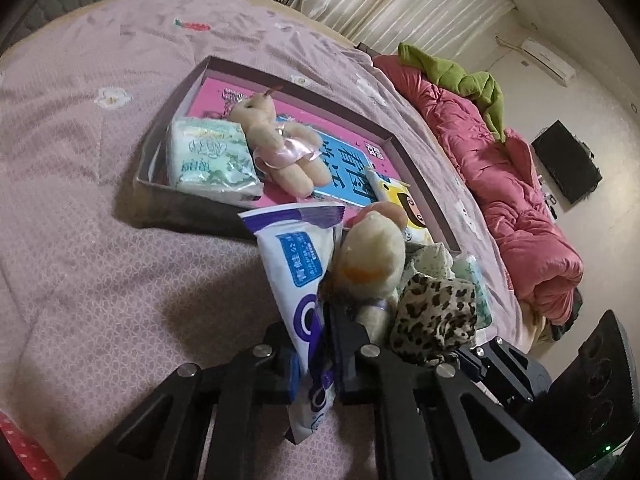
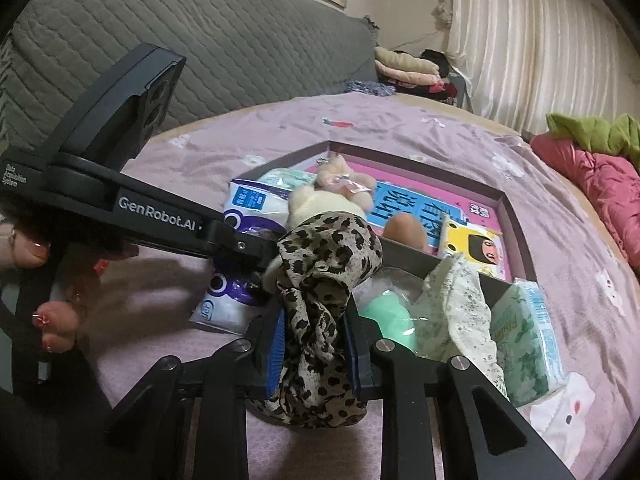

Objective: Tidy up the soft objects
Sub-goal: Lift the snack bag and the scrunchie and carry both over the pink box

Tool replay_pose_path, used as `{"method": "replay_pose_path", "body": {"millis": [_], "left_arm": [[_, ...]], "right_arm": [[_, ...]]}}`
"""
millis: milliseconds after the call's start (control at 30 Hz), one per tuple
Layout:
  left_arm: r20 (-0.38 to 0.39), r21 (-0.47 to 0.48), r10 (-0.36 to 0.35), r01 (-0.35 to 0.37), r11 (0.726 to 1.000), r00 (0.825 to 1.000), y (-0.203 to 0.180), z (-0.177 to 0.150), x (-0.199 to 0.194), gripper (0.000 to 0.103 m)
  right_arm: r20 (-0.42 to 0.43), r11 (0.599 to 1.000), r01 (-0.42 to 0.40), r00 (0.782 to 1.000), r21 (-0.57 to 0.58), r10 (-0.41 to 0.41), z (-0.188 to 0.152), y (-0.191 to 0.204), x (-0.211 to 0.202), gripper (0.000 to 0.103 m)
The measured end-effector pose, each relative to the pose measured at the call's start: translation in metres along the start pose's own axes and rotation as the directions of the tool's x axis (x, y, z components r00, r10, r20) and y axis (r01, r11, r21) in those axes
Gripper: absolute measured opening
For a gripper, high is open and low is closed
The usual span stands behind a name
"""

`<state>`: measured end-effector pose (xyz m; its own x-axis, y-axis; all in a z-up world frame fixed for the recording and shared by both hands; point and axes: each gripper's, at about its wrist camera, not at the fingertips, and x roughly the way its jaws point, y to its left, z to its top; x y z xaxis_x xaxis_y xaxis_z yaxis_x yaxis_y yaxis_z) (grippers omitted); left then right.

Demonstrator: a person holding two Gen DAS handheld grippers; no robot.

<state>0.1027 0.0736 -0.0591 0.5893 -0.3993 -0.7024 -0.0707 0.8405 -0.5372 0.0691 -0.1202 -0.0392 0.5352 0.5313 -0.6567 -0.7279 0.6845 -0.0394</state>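
My left gripper [image 1: 316, 360] is shut on a white and purple tissue pack [image 1: 300, 280], which stands up between its fingers over the pink bedspread. A cream plush toy [image 1: 372, 256] leans against the pack's right side. My right gripper [image 2: 316, 344] is shut on a bunched leopard-print cloth [image 2: 324, 264], pinched between the blue pads. The right wrist view shows the left gripper [image 2: 244, 244] just left of that cloth, with the tissue pack [image 2: 248, 204] in it. Behind both lies a shallow box [image 1: 176, 196] with a teddy bear in a pink dress [image 1: 276, 140] and a green tissue pack [image 1: 208, 156].
A yellow cartoon pack [image 2: 472, 248] lies in the box. A floral cloth [image 2: 452, 304], a mint-green item [image 2: 388, 316] and another green tissue pack [image 2: 524, 336] sit at the box's near corner. A pink quilt [image 1: 500, 184] lies right. A hand [image 2: 60, 312] holds the left gripper.
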Motion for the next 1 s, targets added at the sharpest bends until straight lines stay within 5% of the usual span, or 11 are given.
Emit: {"method": "replay_pose_path", "body": {"millis": [1000], "left_arm": [[0.127,0.016,0.113,-0.116,0.993,0.985,-0.001,-0.005,-0.057,0.010]], "right_arm": [[0.068,0.998,0.043,0.997,0.048,-0.047,0.000,-0.012,-0.025,0.025]]}}
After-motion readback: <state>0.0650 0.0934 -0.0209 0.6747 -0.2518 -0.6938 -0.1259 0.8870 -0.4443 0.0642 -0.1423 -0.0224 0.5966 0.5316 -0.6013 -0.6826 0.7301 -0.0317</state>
